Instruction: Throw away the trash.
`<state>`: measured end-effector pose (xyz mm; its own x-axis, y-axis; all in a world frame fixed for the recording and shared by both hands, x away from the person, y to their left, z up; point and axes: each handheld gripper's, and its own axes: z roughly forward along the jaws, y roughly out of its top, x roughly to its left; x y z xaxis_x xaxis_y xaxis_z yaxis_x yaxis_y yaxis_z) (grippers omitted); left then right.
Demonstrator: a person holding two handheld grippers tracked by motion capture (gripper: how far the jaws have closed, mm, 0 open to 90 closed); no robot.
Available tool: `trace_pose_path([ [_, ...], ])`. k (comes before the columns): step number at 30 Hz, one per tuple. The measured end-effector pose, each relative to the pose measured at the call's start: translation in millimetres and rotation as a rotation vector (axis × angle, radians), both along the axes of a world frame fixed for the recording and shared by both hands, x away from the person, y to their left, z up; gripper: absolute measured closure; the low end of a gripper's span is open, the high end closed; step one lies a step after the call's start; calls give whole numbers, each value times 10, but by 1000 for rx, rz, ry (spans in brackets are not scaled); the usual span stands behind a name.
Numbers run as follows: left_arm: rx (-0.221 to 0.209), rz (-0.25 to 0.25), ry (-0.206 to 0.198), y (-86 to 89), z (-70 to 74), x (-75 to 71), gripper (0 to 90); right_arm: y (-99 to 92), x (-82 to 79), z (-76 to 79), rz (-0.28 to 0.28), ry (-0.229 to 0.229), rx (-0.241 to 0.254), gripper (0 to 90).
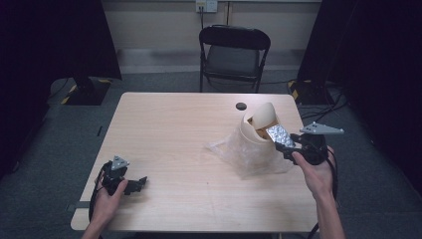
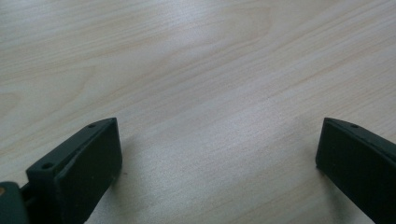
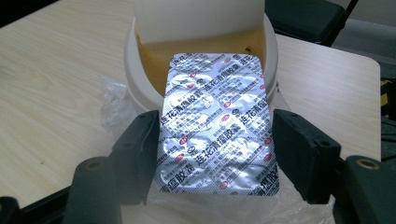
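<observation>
A: Item one, right claw [image 3: 217, 154]: pinching a silver pill sheet [image 3: 218, 123] by its two long edges, foil side with red print facing up.

B: Location of pill sheet?

A: Held above the right half of the desk [image 1: 164, 129], far end poking over the rim of a cream bin [image 1: 256, 130]. Bin lid tipped up and back, mouth uncovered, brownish inside.

B: Under the bin?

A: Crumpled clear plastic bag [image 1: 234, 149], spread on the desk around the base.

B: Item two?

A: Left claw [image 1: 135, 185]: spread wide, nothing between, resting low at the near left corner of the desk, well apart from the bin. Bare wood grain ahead in the left gripper view.

B: Other entries?

A: Black folding chair [image 1: 234, 52] beyond the far edge. Small dark round spot [image 1: 241, 106] on the desk behind the bin.
</observation>
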<state>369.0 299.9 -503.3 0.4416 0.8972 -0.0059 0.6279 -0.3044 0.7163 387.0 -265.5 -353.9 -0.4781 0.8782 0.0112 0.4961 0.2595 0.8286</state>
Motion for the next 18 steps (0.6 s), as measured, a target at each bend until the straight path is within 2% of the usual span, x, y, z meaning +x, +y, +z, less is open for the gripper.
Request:
trace_pose_path([
  [2,-1,1,-1,-1,-1,0,0,36,61,-23,-7,15,-25,342],
  [18,-1,1,0,-1,-1,0,0,179,297,20,8,15,-24,346],
])
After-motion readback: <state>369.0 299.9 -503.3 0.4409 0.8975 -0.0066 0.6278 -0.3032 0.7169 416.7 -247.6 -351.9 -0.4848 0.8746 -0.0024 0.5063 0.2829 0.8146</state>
